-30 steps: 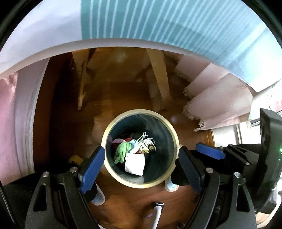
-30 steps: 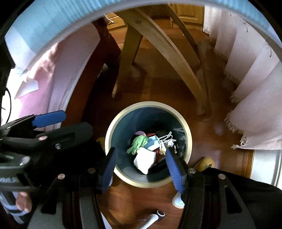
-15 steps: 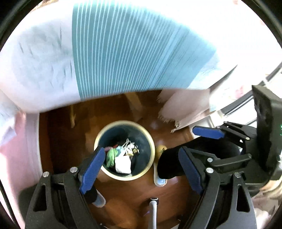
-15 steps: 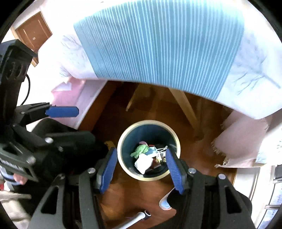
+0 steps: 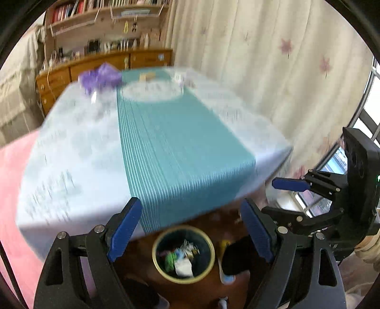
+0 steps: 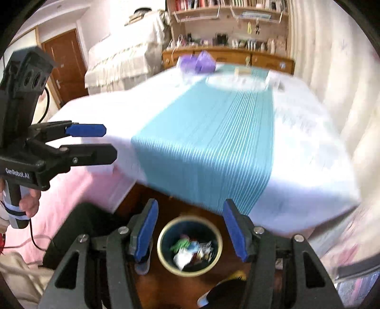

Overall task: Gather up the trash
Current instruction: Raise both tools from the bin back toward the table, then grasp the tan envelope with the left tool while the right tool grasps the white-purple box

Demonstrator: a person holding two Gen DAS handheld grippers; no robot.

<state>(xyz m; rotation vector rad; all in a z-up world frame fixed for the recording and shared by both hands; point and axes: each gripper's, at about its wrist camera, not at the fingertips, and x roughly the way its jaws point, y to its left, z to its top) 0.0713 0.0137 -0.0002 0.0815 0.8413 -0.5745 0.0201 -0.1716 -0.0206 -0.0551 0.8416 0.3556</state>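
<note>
A lived-in room of a home: a table (image 6: 308, 133) under a white and teal striped cloth, flowered curtains (image 5: 273, 71) beside a window, a wooden dresser (image 6: 228, 58) below crowded bookshelves (image 6: 228, 7), a brown door (image 6: 67, 64), and a waste bin (image 6: 163, 240) on the wood floor at the table's near edge.

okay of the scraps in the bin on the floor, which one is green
The crumpled green scrap at the left side of the pile in the trash bin. The scrap beside it is white; the rest look mixed and blurred.

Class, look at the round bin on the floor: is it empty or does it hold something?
Holding something: the bin stands upright, with crumpled green and white scraps inside.
</note>
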